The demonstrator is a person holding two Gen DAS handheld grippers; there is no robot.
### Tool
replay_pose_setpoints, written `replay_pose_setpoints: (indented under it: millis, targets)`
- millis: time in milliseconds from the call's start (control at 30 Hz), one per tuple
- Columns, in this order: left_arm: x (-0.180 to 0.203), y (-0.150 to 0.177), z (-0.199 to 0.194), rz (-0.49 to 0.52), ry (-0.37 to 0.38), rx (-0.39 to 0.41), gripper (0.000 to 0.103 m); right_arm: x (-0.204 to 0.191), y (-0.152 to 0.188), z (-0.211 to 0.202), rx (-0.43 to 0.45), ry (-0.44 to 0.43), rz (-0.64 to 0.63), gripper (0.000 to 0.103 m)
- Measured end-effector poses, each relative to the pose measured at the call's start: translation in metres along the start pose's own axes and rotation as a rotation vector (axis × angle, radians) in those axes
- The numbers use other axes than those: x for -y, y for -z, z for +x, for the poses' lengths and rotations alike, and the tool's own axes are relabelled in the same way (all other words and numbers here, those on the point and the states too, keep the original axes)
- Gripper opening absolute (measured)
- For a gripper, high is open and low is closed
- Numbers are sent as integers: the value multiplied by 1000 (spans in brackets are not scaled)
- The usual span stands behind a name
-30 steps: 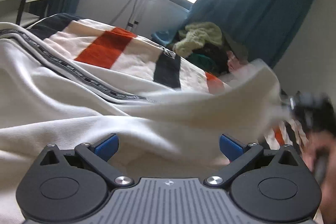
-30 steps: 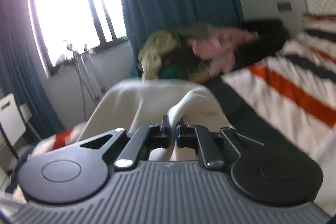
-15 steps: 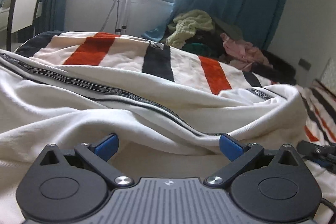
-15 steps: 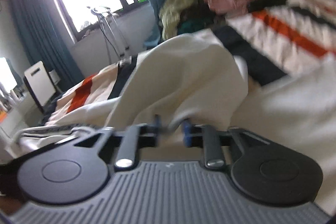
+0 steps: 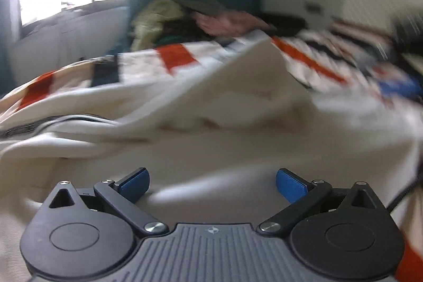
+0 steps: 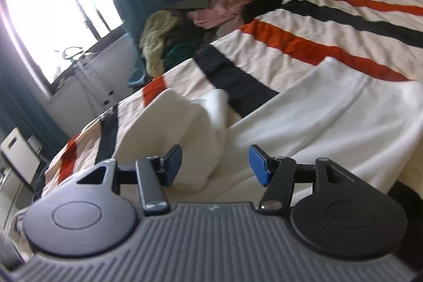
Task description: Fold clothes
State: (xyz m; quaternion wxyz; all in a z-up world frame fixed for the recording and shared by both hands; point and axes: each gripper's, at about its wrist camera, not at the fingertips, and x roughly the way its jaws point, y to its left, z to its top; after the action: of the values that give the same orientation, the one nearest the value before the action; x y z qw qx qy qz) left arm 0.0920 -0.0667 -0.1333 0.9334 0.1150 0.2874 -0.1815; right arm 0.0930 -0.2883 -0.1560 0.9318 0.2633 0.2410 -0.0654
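- Left wrist view, blurred: the left gripper (image 5: pixel 212 183) stands with its jaws wide apart, blue pads (image 5: pixel 134 180) clear of any cloth, nothing pinched.
- Directly ahead of and beneath those jaws spreads the cream garment (image 5: pixel 211 144); a flat stretch of it fills the gap between the pads, though whether the fingertips touch it I cannot tell.
- Further forward of the jaws a folded-over flap of the cream cloth rises to a peak, ahead and a little to the right; its ridge runs across the view, left to right, slanting upward toward the right.
- Beyond the garment lies the striped bedspread (image 5: pixel 174 57), and past that a heap of clothes (image 5: pixel 185 17) by the curtain, well apart from the jaws.
- Right wrist view: the right gripper (image 6: pixel 215 163) has just been opening, and its jaws now stand roughly half spread with no grip on anything.
- A rolled fold of the same cream garment (image 6: pixel 182 134) sits just ahead, reaching into the gap on the left-pad side; it lies beside the left pad (image 6: pixel 173 163), not pressed by both.
- To the right of the jaws a broad flat panel of the garment extends forward and rightward over the bedspread, its hem edge at the far end.
- Judging by this, the right gripper is nearer the raised fold, while the left faces the open flat panel; the next pinch likely depends on reaching that ridge from its side.
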Motion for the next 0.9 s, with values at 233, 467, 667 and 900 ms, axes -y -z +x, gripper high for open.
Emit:
replay_pose_setpoints:
  millis: [233, 467, 667, 900]
  targets:
    - [53, -18, 5, 276, 45, -7, 103, 18, -25, -15, 136, 49, -114, 59]
    - [71, -105, 8, 276, 294, 71, 103, 59, -45, -23, 260, 217, -37, 59]
    - [71, -180, 50, 251, 343, 12, 103, 77, -50, -21, 351, 327, -23, 59]
    - [32, -243, 175, -5, 255, -224, 103, 83, -45, 0, 319, 313, 25, 59]
